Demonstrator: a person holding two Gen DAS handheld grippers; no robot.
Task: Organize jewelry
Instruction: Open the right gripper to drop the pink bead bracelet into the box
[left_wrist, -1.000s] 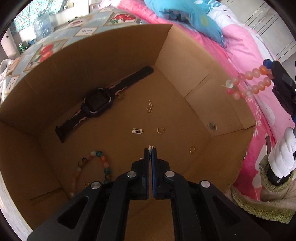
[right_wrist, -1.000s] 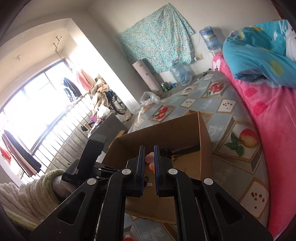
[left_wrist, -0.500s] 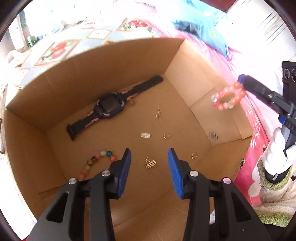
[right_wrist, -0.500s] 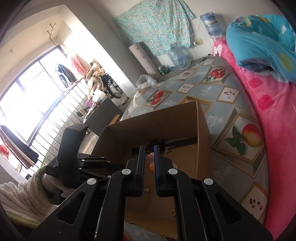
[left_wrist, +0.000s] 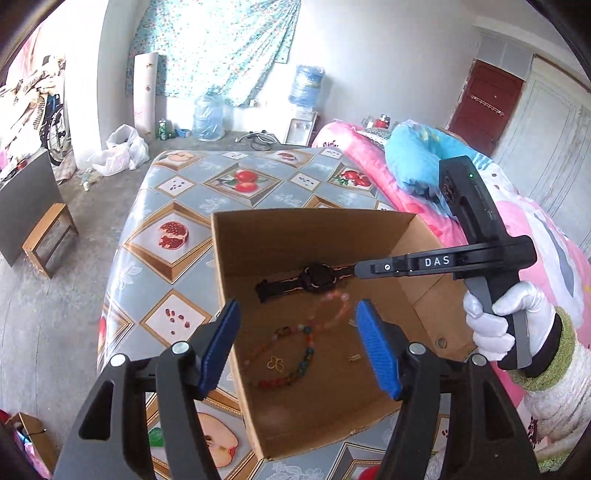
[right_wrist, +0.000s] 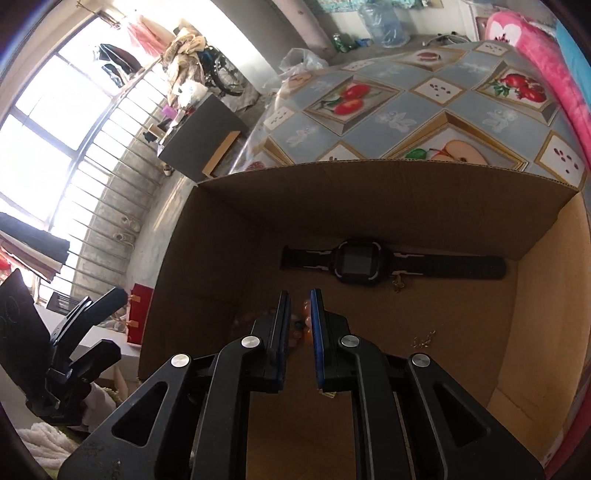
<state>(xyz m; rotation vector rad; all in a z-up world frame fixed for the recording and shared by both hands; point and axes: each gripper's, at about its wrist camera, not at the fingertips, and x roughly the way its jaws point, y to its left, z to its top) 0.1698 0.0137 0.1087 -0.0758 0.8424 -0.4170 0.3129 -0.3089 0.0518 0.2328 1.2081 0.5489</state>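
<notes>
An open cardboard box (left_wrist: 236, 295) stands on the fruit-print tablecloth. Inside lie a black smartwatch (left_wrist: 314, 278) (right_wrist: 356, 260), a multicoloured bead bracelet (left_wrist: 295, 358), a small gold butterfly charm (left_wrist: 276, 364) and small gold pieces (left_wrist: 354, 357) (right_wrist: 423, 339). A pink bead bracelet (left_wrist: 338, 304) shows blurred in the air below my right gripper's tip (left_wrist: 364, 267). My left gripper (left_wrist: 299, 347) is open and empty above the box's near side. In the right wrist view my right gripper (right_wrist: 299, 314) has its jaws slightly parted, with pink beads (right_wrist: 306, 325) between and just below them.
A pink blanket (left_wrist: 369, 162) and a blue pillow (left_wrist: 410, 162) lie to the right of the box. The table (left_wrist: 236, 181) stretches behind the box. Water bottles (left_wrist: 208, 118) and a dark cabinet (left_wrist: 26, 203) stand on the floor beyond.
My left gripper opened, let a gold piece drop and pulled back up out of the box. My right gripper swung in over the box, its jaws parted, and the pink bracelet is coming free.
</notes>
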